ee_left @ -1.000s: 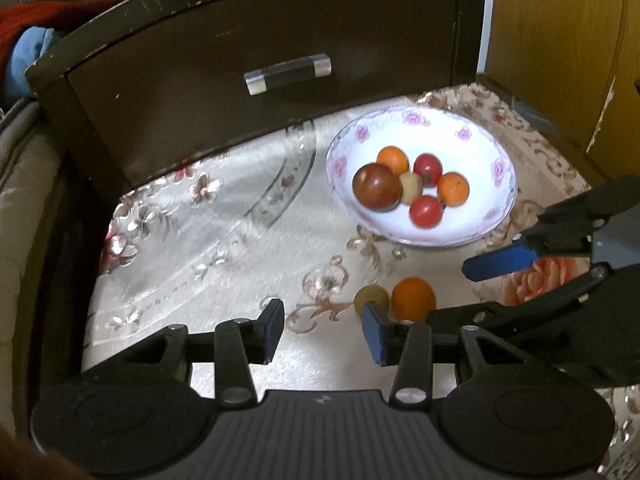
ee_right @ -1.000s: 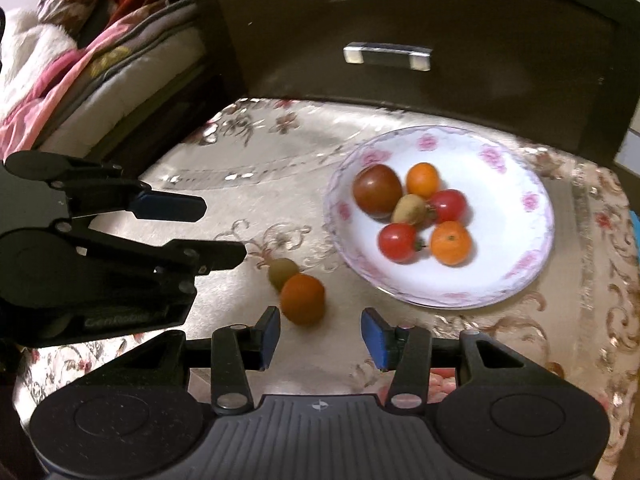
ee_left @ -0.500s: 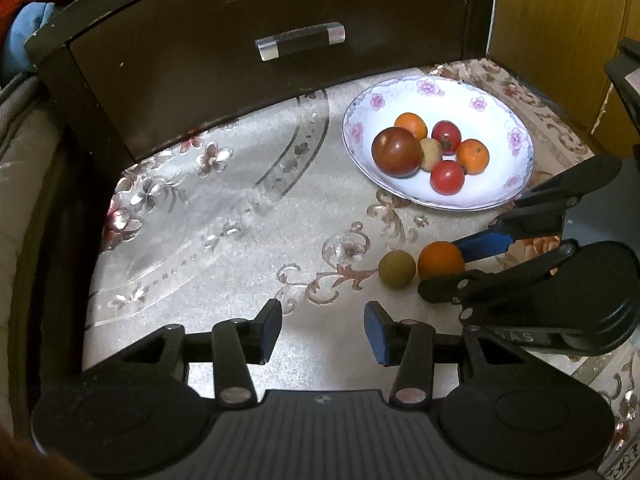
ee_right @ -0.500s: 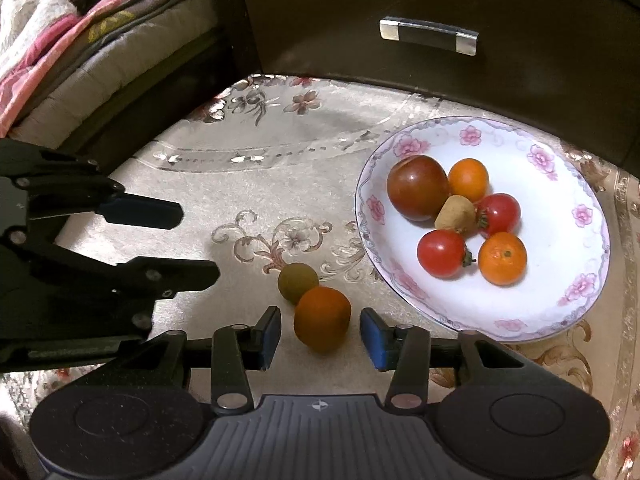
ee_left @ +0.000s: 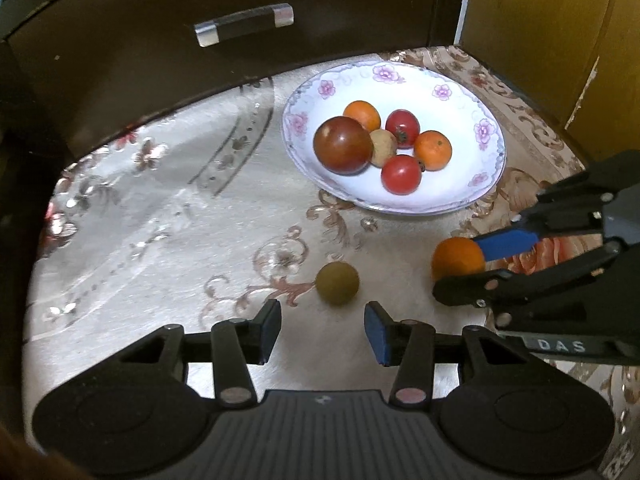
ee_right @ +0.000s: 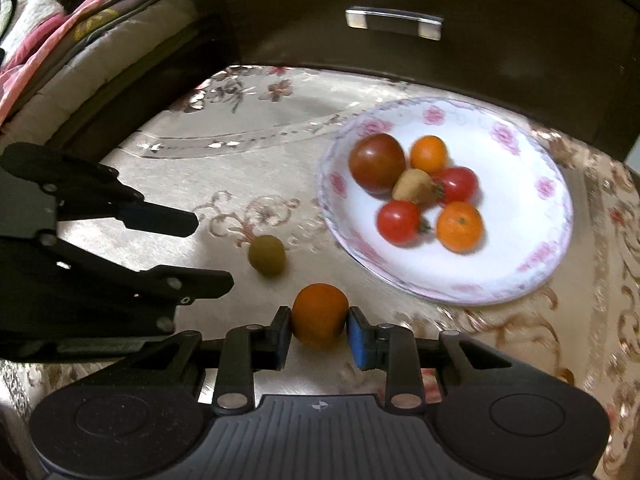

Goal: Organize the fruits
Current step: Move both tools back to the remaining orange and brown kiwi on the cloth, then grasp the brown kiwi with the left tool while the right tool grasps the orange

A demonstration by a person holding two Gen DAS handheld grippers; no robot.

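Note:
A white floral bowl (ee_left: 486, 176) (ee_right: 536, 264) holds several fruits: a large dark tomato, two oranges, two red tomatoes and a tan fruit. An orange (ee_right: 319, 314) (ee_left: 457, 258) lies on the cloth between the pads of my right gripper (ee_right: 318, 338) (ee_left: 460, 264), which has closed on it. A small green fruit (ee_left: 337, 282) (ee_right: 267, 255) lies just ahead of my open, empty left gripper (ee_left: 322, 330) (ee_right: 208, 252).
A dark drawer front with a metal handle (ee_left: 244, 24) stands close behind the bowl. A yellow wooden panel (ee_left: 560, 32) rises at the right. Bedding (ee_right: 60, 40) lies off the table's left edge. A patterned cloth (ee_left: 160, 216) covers the table.
My right gripper moved forward over the orange and closed its pads on it. My left gripper moved right, bringing the green fruit between its open fingers' line.

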